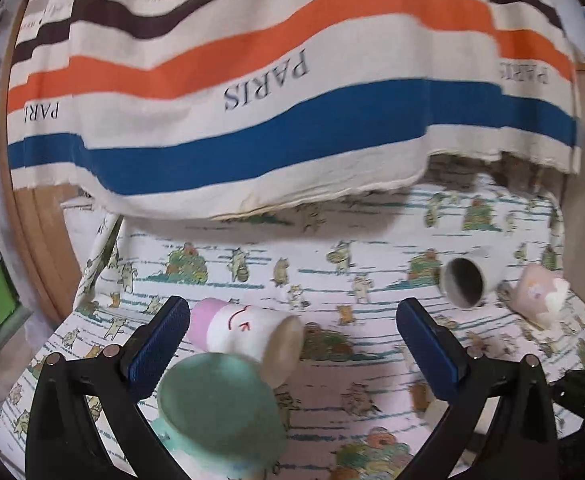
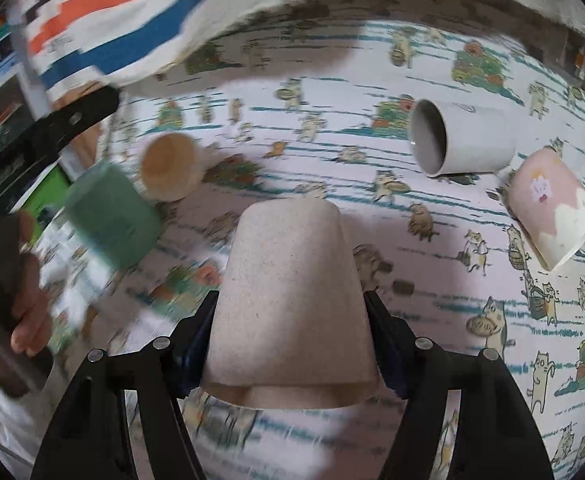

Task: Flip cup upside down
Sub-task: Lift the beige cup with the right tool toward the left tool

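In the left wrist view, the left gripper (image 1: 292, 336) gapes released; its left pad nearly touches the lying pink-banded cup (image 1: 244, 334) at ten o'clock, which could roll.

In the right wrist view, the right gripper (image 2: 292, 340) clenches the beige cup (image 2: 292, 300), base-up at centre; gripped near its flaring rim, it may slip downward.

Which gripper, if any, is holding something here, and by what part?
The right gripper clamps the beige cup by its sides near the rim, base pointing away. The left gripper is open, holding nothing.

two low wrist views over one tablecloth (image 1: 372, 392) (shared white mug (image 1: 466, 280))
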